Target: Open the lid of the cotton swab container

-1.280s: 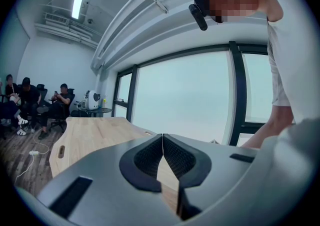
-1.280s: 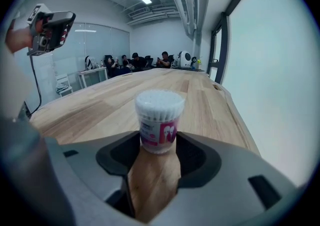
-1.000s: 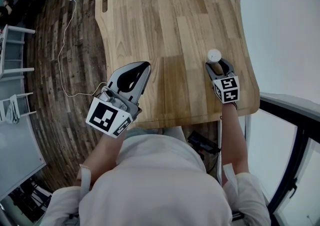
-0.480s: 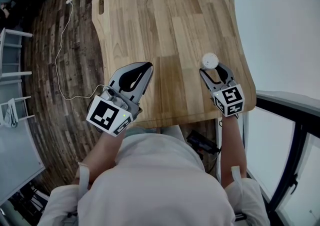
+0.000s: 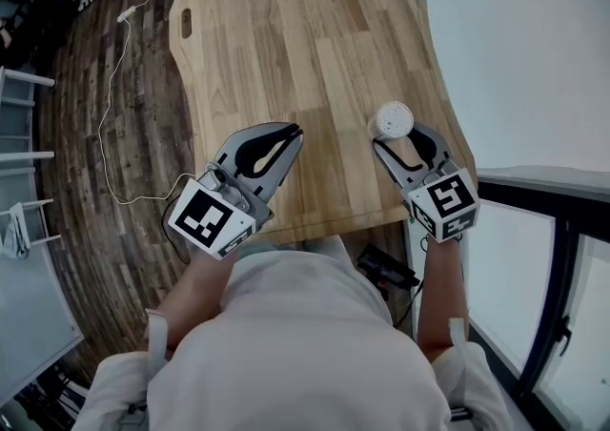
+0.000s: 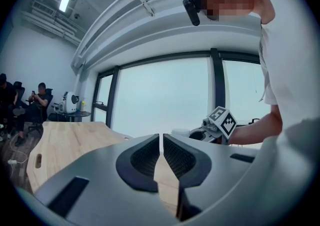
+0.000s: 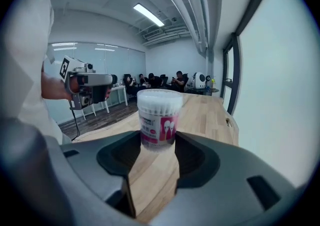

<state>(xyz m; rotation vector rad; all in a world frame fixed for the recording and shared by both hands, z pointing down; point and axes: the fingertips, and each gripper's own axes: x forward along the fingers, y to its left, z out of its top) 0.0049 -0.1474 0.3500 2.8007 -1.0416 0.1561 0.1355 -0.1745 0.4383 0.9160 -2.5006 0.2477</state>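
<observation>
The cotton swab container (image 5: pixel 393 119), a clear round tub with a white lid and a pink label, sits between the jaws of my right gripper (image 5: pixel 400 136) near the table's right edge. In the right gripper view the container (image 7: pixel 159 117) hangs above the wood with both pads of the right gripper (image 7: pixel 159 142) against its lower half; the lid is on. My left gripper (image 5: pixel 294 133) hovers over the table's near edge, jaws shut with nothing between them. The left gripper view shows the left gripper (image 6: pixel 161 137) with its pads together, pointing across at the right gripper.
The wooden table (image 5: pixel 286 38) runs away from me, with a slot at each far corner. A white cable (image 5: pixel 110 86) lies on the dark floor at left. A black device (image 5: pixel 386 272) sits under the table's near edge. A window frame (image 5: pixel 543 200) stands at right. People sit far back (image 6: pixel 35 100).
My right gripper has risen off the table with the container in it, which now looks larger in the head view. The left gripper has drifted slightly forward, still shut.
</observation>
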